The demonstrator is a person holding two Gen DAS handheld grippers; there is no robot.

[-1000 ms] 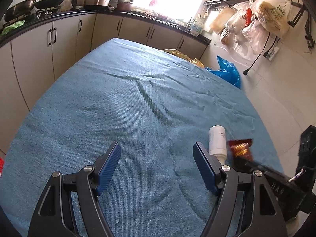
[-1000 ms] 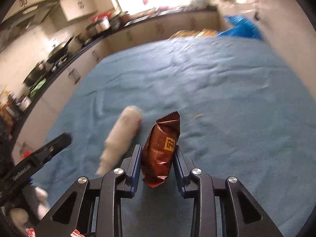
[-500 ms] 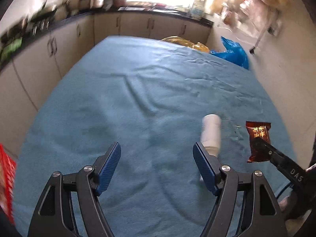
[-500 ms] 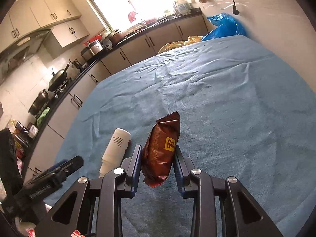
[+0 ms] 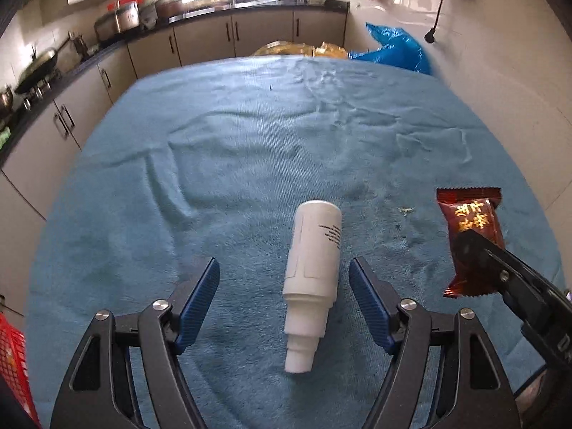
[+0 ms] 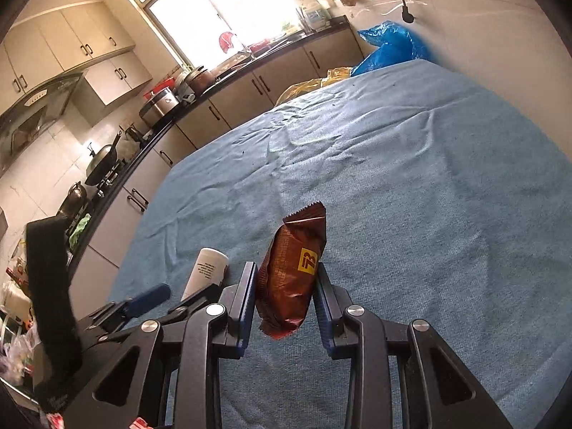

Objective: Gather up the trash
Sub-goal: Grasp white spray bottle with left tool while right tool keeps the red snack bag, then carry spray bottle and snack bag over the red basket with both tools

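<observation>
A white plastic bottle [image 5: 312, 271] lies on its side on the blue cloth of the table [image 5: 250, 150], neck toward me. My left gripper [image 5: 284, 293] straddles it, jaws closing, with a gap on each side of the bottle. A brown snack wrapper [image 6: 291, 275] is pinched upright in my right gripper [image 6: 284, 291], which is shut on it above the cloth. The left wrist view shows that wrapper [image 5: 472, 239] at the right, held by the other gripper's dark finger. The right wrist view shows the bottle [image 6: 205, 271] at lower left, partly behind the left gripper's fingers [image 6: 146, 298].
Kitchen cabinets [image 5: 200, 43] and a counter with pots run along the far and left sides. A blue plastic bag [image 5: 393, 50] and a yellow bag [image 5: 304, 48] sit past the table's far edge. A red basket [image 5: 12, 368] shows at lower left. A wall stands close on the right.
My left gripper swung right until the bottle lies between its fingers, and its jaws have narrowed. The right gripper kept the wrapper and rolled slightly.
</observation>
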